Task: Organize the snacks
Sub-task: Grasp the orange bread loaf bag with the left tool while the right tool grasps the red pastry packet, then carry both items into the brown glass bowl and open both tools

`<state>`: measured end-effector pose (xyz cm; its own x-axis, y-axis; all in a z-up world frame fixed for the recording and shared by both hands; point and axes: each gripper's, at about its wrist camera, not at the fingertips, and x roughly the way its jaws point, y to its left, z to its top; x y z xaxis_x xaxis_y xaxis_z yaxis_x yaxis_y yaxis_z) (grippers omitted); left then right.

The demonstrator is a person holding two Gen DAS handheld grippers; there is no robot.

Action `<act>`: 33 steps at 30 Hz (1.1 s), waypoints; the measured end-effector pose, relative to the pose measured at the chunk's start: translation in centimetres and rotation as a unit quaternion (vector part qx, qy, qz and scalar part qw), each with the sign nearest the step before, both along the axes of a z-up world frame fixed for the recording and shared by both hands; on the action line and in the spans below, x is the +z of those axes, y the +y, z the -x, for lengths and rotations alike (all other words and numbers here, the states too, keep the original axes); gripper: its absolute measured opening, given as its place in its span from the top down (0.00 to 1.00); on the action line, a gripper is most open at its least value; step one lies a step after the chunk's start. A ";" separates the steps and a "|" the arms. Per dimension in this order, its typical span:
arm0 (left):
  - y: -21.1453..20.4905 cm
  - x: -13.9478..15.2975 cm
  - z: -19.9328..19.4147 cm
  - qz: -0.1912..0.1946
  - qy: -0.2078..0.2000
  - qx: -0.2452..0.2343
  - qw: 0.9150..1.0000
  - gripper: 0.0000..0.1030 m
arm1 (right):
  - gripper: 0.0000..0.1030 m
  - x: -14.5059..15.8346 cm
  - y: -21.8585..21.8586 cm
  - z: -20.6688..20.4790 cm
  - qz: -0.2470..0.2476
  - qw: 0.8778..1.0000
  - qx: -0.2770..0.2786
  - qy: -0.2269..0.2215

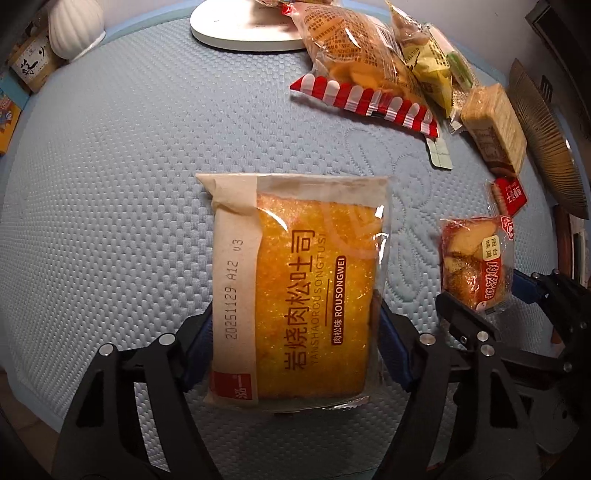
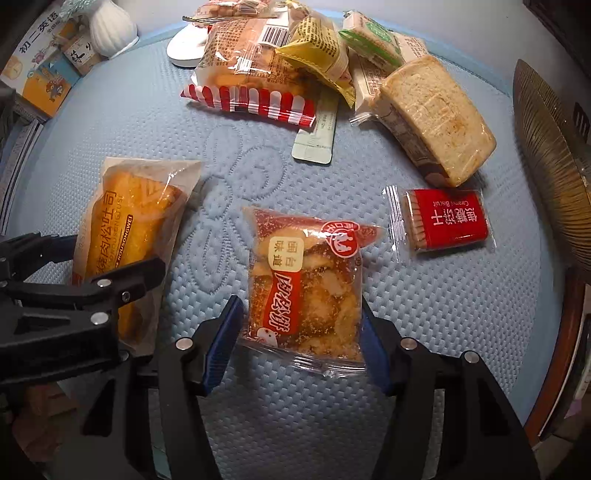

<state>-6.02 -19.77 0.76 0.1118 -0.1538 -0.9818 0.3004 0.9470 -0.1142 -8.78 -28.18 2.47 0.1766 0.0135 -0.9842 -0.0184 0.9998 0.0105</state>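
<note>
My left gripper (image 1: 295, 332) is shut on a yellow pork floss toast packet (image 1: 295, 280), with both blue pads pressed on its sides; the packet also shows in the right wrist view (image 2: 125, 236). My right gripper (image 2: 299, 332) straddles a small red and clear pork floss cake packet (image 2: 306, 288). Its right pad touches the wrapper and the left pad stands a little apart. That packet also shows in the left wrist view (image 1: 476, 262). Both packets are over the light blue quilted mat (image 2: 424, 302).
A pile of snack bags lies at the far side: a red-and-white striped bag (image 2: 251, 85), a yellow packet (image 2: 317, 51), a wrapped brown bread loaf (image 2: 436, 114) and a red caramel biscuit pack (image 2: 447, 221). A white plate (image 1: 243, 29), a white vase (image 1: 74, 26) and books stand behind.
</note>
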 end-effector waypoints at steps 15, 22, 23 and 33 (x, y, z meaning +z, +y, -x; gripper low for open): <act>1.9 4.8 1.3 0.060 -0.038 0.025 0.997 0.31 | 0.49 4.2 -1.3 3.5 -0.013 0.999 0.007 -0.046; -0.6 9.0 -0.1 0.087 -0.070 0.005 0.994 0.31 | 0.49 6.8 -2.8 4.0 -0.015 0.998 -0.013 -0.067; -1.6 9.6 0.1 0.091 -0.075 0.002 0.993 0.31 | 0.49 7.2 -3.2 4.1 -0.014 0.997 -0.015 -0.070; -8.3 14.6 -2.2 0.113 -0.121 -0.032 0.986 0.31 | 0.49 10.9 -10.0 2.4 -0.009 0.994 -0.040 -0.102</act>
<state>-3.79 -28.10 15.31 0.3215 -0.3807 -0.8670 0.4028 0.8836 -0.2386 -11.15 -38.20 13.40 0.3744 0.0083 -0.9272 0.0576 0.9978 0.0322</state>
